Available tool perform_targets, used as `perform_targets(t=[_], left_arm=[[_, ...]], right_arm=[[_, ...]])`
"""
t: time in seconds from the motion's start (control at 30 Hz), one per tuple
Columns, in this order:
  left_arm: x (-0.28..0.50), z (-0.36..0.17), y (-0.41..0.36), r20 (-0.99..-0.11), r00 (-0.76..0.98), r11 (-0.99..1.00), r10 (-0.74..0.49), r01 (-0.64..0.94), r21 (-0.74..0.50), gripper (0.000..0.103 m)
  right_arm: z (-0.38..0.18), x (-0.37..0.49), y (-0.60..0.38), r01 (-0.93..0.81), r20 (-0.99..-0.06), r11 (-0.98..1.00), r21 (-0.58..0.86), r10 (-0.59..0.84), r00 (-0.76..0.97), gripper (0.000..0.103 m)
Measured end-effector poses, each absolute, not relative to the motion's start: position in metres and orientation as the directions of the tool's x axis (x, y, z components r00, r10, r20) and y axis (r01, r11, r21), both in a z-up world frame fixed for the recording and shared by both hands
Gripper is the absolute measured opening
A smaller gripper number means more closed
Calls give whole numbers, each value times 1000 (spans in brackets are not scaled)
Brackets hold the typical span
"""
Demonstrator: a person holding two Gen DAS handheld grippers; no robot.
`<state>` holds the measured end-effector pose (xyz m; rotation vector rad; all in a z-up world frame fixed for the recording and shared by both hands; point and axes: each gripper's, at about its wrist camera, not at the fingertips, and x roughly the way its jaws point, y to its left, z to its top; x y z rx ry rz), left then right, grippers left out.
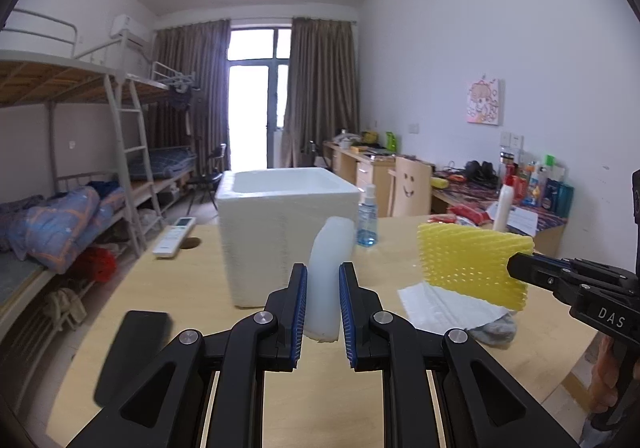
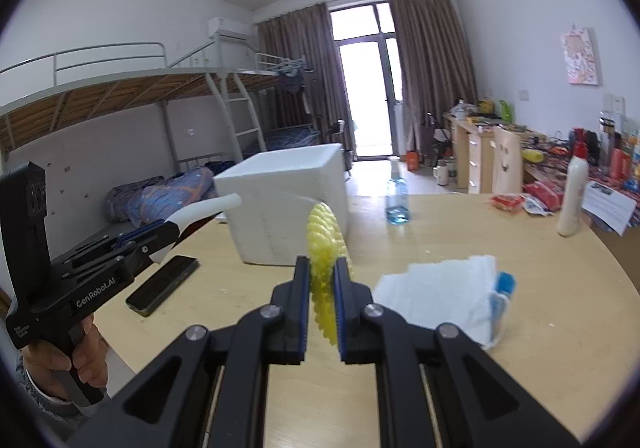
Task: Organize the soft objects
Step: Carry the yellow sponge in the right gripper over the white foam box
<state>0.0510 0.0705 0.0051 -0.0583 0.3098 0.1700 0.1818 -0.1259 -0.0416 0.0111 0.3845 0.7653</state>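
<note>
My left gripper [image 1: 323, 272] is shut on a white foam strip [image 1: 328, 280] and holds it above the table, in front of the white foam box [image 1: 276, 240]. It also shows at the left of the right wrist view [image 2: 170, 226], with the strip [image 2: 208, 210] sticking out toward the box [image 2: 288, 204]. My right gripper [image 2: 322, 268] is shut on a yellow foam net [image 2: 324, 248], held in the air near the box. In the left wrist view the yellow net [image 1: 472, 268] hangs from the right gripper [image 1: 516, 268]. A white cloth [image 2: 436, 296] and a grey sock [image 1: 496, 328] lie on the table.
A black phone [image 2: 162, 284] lies left on the wooden table [image 2: 520, 368]. A blue spray bottle [image 2: 397, 192], a white bottle [image 2: 572, 196], red packets [image 2: 508, 203] and a remote [image 1: 176, 236] stand farther back. Bunk beds are at the left, desks at the right.
</note>
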Motion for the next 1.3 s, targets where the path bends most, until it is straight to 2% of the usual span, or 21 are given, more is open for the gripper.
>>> perform_targets(t=[0.27,0.7,1.3], left_arm=[[35,10,85,-293,935,975,200,-218,-30,17],[39,29,97,-293,936,976,196,-216,-38,17],[93,78,121,-292,934,976,208,-218,-2,17]], right_arm=[[-36,173,-99,-739,-326,658,141,736,593,14],[-18,170,-77,-768,-320,632,103,752,576,14],[28,213,-49,-785,-299,615,73,764,571,14]])
